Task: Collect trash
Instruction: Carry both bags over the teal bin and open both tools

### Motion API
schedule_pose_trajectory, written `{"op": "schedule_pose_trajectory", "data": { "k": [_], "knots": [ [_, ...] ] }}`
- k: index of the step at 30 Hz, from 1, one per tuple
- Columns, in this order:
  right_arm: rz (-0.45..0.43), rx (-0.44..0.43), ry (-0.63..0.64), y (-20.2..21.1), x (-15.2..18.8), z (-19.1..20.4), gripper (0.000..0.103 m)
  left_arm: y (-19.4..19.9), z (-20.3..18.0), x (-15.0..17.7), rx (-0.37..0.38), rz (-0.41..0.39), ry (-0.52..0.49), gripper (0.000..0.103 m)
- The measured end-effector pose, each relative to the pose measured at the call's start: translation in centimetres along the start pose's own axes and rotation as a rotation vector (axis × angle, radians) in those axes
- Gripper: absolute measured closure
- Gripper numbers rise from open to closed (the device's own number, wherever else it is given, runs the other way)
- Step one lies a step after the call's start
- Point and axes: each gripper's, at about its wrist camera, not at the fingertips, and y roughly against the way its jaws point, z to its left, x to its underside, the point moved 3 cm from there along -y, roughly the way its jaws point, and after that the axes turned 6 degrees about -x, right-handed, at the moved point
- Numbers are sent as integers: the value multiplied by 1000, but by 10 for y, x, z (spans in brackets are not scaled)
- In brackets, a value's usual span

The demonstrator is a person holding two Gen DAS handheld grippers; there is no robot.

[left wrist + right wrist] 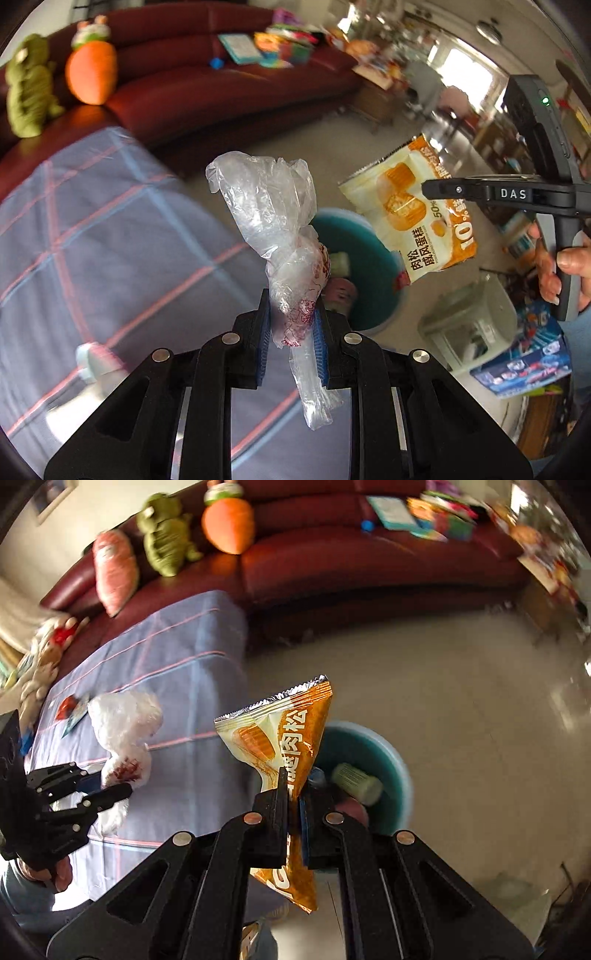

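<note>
- A dark red sofa [369, 565] ran along the far side, with plush toys and papers on its seat.
- A bare pale floor [461, 709] lay open between the sofa and the bin, free on the right.
- A table under a blue checked cloth [166, 686] filled the left; its near edge dropped just beside the bin.
- A teal bin [400, 775] stood on the floor by that edge, with a bottle and other trash inside.
- The right gripper [294, 794] was clenched on an orange snack wrapper [284, 738], held in the air over the bin's near rim.
- The left gripper [291, 314] pinched a crumpled clear plastic bag [269, 206], raised near the table edge and the bin.
</note>
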Motion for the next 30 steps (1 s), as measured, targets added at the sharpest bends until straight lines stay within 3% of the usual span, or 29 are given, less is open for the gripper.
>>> {"op": "schedule_pose_trajectory", "data": {
  "k": [8, 10, 12, 14, 20, 24, 26, 27, 28, 30],
  "knots": [
    [31, 24, -70, -11, 13, -53, 98, -70, -37, -19, 57, 84, -32, 79],
    [37, 29, -85, -13, 14, -61, 98, -85, -42, -25, 61, 95, -24, 73],
    [46, 35, -91, -15, 16, -67, 98, -95, -45, -30, 52, 93, -19, 49],
    [57, 46, -89, -19, 17, -71, 98, -101, -46, -33, 31, 81, -16, 32],
    [78, 35, -105, -31, 20, -77, 98, -98, -45, -33, 32, 70, -22, 28],
    [92, 10, -102, -41, 19, -75, 97, -83, -32, -22, 26, 61, 11, 20],
    [102, 0, -95, -47, 17, -70, 92, -73, -22, -16, 23, 52, 22, 17],
    [106, -5, -96, -49, 17, -69, 85, -68, -20, -15, 18, 47, 24, 17],
    [114, -12, -97, -53, 16, -67, 63, -63, -19, -13, 14, 43, 24, 16],
    [108, -5, -97, -55, 14, -63, 46, -54, -14, -12, 6, 33, 27, 16]
  ]
}}
